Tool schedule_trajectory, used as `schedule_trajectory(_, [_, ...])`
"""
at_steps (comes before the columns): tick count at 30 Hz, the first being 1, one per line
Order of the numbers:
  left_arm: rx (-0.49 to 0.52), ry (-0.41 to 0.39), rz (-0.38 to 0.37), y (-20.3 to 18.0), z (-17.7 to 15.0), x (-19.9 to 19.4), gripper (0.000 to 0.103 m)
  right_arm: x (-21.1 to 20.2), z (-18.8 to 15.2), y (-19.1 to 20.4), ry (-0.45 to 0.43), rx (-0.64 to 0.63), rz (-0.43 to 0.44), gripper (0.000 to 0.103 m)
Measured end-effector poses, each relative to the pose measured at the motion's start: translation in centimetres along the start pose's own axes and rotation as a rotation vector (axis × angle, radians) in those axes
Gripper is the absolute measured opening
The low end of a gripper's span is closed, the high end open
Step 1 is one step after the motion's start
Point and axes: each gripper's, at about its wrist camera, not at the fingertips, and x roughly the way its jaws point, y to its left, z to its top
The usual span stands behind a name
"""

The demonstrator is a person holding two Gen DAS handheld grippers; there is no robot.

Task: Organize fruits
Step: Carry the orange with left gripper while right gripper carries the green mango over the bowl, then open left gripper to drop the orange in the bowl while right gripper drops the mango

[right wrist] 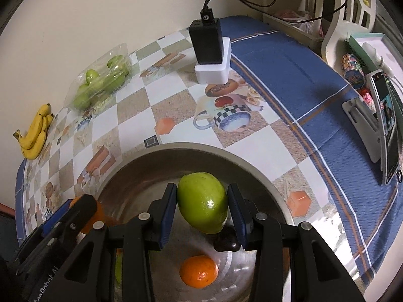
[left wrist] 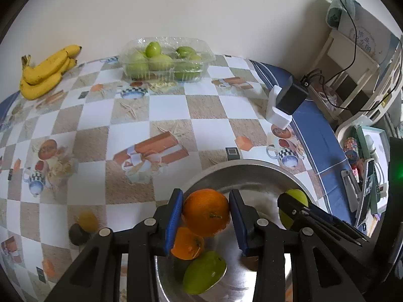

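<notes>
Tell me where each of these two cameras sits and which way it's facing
Left wrist: on the left gripper, looking steeply down along its jaws, shut on an orange over the metal bowl; the right gripper shows at right.
Right wrist: on the right gripper, looking steeply down along its jaws, shut on a green fruit over the bowl; the left gripper shows at left.
Shared: the bowl, bananas, clear fruit box, black charger.

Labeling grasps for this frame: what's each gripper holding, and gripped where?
Left gripper holds an orange, pads on its opposite sides. Right gripper holds a green fruit, clamped across its middle. Both are above the metal bowl.
</notes>
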Motion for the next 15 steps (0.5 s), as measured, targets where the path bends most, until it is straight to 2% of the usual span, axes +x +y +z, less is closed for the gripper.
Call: schedule_trajectory(15, [-0.015,0.033,0.022,0.3,-0.1,2.4,0.041,2.0,-0.6,0.5,0.057,-0.02,-0.013,0.043])
